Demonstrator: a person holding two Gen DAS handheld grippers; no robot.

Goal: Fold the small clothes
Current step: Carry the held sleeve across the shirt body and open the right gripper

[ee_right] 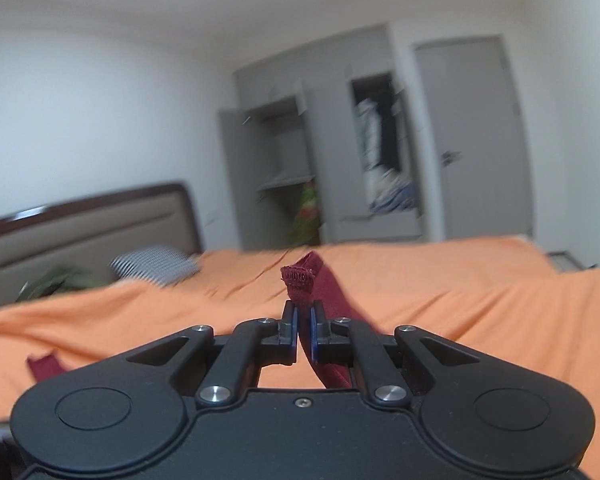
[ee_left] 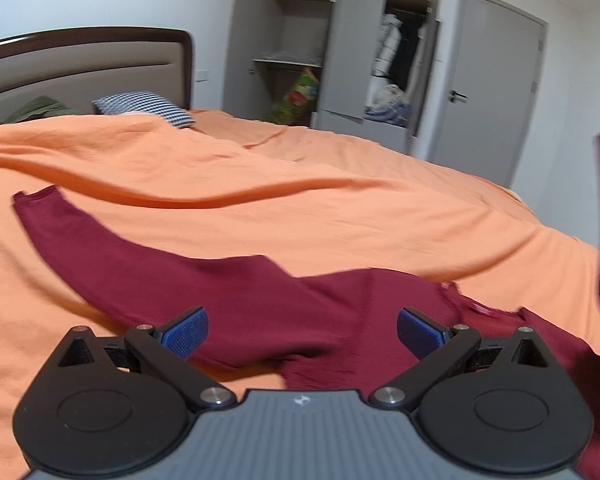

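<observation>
A dark red knit long-sleeved top point(ee_left: 260, 300) lies spread on the bed's orange cover point(ee_left: 340, 208), one sleeve stretched out to the far left. The right claw point(ee_right: 303, 334) is clamped on the other sleeve's cuff point(ee_right: 300, 278) and holds it raised, probably to carry it across the body. The left claw point(ee_left: 302, 334) hovers wide open and empty above the chest, seemingly ready to pin the fold.
</observation>
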